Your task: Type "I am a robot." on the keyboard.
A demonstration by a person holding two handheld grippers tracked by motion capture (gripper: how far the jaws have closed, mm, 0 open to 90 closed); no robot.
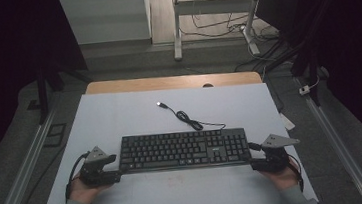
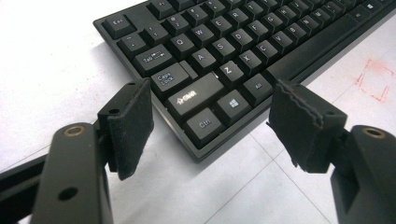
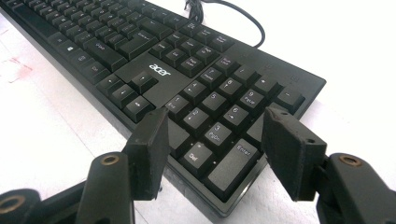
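Observation:
A black keyboard (image 1: 183,149) lies flat across the middle of the white mat (image 1: 120,118). Its cable (image 1: 191,121) curls away behind it and ends in a loose USB plug (image 1: 160,104). My left gripper (image 1: 116,176) sits at the keyboard's front left corner (image 2: 201,149), jaws open, with the corner between the pads (image 2: 128,126) and untouched by them. My right gripper (image 1: 254,164) sits at the front right corner (image 3: 224,205), jaws likewise open on either side of the number pad (image 3: 219,116). A hand holds each gripper at the table's near edge.
The mat covers a wooden table (image 1: 172,81). A faint red square mark (image 1: 176,178) is drawn on the mat in front of the keyboard. Beyond the table stand a desk frame (image 1: 177,27) and loose cables on the floor. Metal rails (image 1: 29,162) run along both sides.

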